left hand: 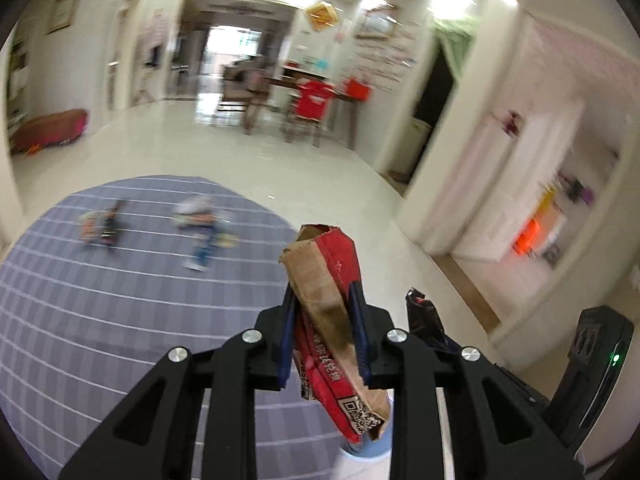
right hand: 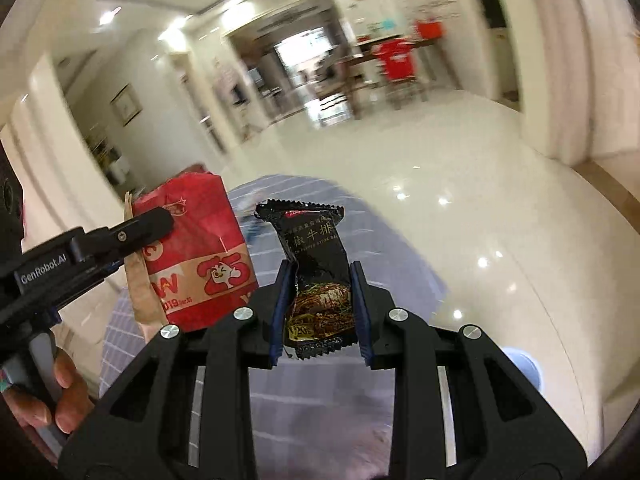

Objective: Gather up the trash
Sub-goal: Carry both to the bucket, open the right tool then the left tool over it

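My left gripper [left hand: 325, 295] is shut on a flattened red and brown paper bag [left hand: 320, 272], held up in the air above a blue-grey striped rug [left hand: 120, 300]. The same bag [right hand: 192, 256] shows at the left of the right wrist view, with the left gripper's finger across it. My right gripper [right hand: 319, 270] is shut on a black snack wrapper [right hand: 312, 248]; the wrapper's edge [left hand: 424, 316] also shows to the right in the left wrist view. Several blurred pieces of litter [left hand: 200, 224] lie on the rug's far part.
A light blue round rim [left hand: 366, 446] sits low beneath the left gripper, and one [right hand: 524, 368] shows at the right of the right wrist view. Glossy white floor [left hand: 240, 140] stretches to a dining table with chairs [left hand: 304, 104]. White cabinets [left hand: 520, 184] stand at the right.
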`<state>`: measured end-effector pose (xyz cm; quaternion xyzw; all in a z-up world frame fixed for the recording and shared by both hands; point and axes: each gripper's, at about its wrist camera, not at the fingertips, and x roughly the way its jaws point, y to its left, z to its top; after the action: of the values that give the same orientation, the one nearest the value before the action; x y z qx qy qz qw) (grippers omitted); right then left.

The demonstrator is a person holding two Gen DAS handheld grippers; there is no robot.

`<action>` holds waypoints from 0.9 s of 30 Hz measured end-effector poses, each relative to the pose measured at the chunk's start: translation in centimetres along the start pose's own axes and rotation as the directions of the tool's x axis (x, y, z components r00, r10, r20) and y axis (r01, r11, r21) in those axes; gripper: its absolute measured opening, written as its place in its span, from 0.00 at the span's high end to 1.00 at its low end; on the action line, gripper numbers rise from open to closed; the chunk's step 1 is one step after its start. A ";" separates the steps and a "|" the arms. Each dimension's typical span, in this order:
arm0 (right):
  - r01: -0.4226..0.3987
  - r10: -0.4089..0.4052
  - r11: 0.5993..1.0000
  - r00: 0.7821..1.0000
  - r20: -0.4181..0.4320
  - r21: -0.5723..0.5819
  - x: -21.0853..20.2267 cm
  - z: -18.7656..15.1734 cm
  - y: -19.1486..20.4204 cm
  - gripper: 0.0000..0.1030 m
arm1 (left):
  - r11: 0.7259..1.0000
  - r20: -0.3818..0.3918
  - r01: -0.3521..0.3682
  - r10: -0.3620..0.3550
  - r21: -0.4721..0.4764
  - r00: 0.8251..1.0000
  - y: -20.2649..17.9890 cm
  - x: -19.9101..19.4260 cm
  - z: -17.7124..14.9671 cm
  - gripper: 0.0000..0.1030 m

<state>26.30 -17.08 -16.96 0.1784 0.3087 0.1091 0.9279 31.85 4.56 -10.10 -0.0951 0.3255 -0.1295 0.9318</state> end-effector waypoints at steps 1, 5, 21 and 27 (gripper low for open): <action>0.015 -0.015 1.000 1.000 0.006 0.017 -0.7 -0.2 -1.2 0.73 | 0.999 -0.016 0.023 -0.023 0.028 1.000 -2.0 0.8 -0.6 0.77; 0.083 -0.085 0.992 0.996 0.014 0.090 -3.5 -1.6 -6.6 0.73 | 0.990 -0.079 0.092 -0.084 0.106 0.993 -7.2 3.7 -3.2 0.76; 0.195 -0.193 0.945 0.981 -0.036 0.263 -5.0 -5.2 -17.3 0.40 | 0.963 -0.274 0.144 -0.079 0.228 0.958 -15.1 13.6 -10.1 0.76; 0.197 -0.192 0.937 0.980 -0.045 0.289 -5.1 -5.5 -18.2 0.40 | 0.957 -0.310 0.151 -0.069 0.249 0.948 -16.3 15.2 -11.5 0.76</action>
<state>20.60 -33.78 -25.61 0.2814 0.3452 -0.0286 0.8949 33.14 -16.60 -23.60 0.0348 0.4356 -0.2377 0.8675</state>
